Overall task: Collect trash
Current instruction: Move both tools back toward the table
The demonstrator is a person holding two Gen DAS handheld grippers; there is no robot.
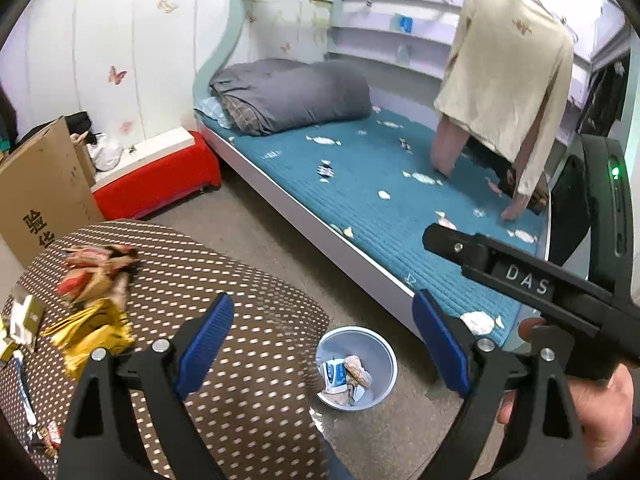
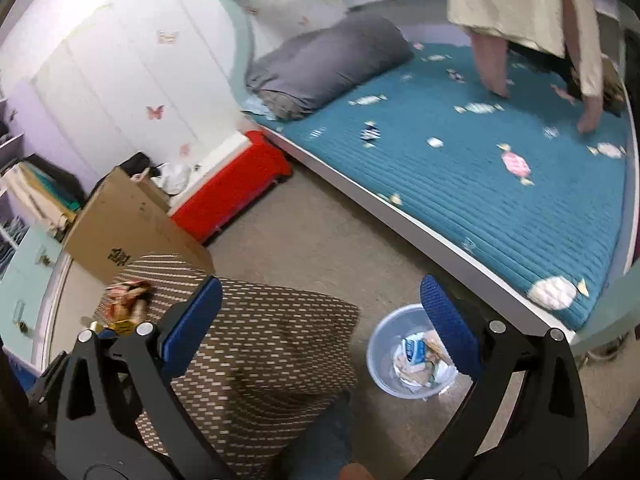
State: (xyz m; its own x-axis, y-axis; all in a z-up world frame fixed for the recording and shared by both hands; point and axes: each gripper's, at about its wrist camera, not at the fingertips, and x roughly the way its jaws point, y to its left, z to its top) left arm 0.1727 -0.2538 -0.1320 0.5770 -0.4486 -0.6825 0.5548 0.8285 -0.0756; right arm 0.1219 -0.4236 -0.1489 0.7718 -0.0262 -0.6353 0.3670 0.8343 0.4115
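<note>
L tongs [image 1: 323, 338] spread, empty | R tongs [image 2: 322, 326] spread, empty | wrappers [image 1: 94, 288] lower left on surface [image 1: 248, 320]; risk: crinkly foil slips, misses bin [image 1: 356, 368]

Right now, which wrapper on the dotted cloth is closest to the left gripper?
The gold wrapper, crumpled just ahead of the left gripper's left finger. The red-orange wrappers lie farther up the dotted cloth.
</note>
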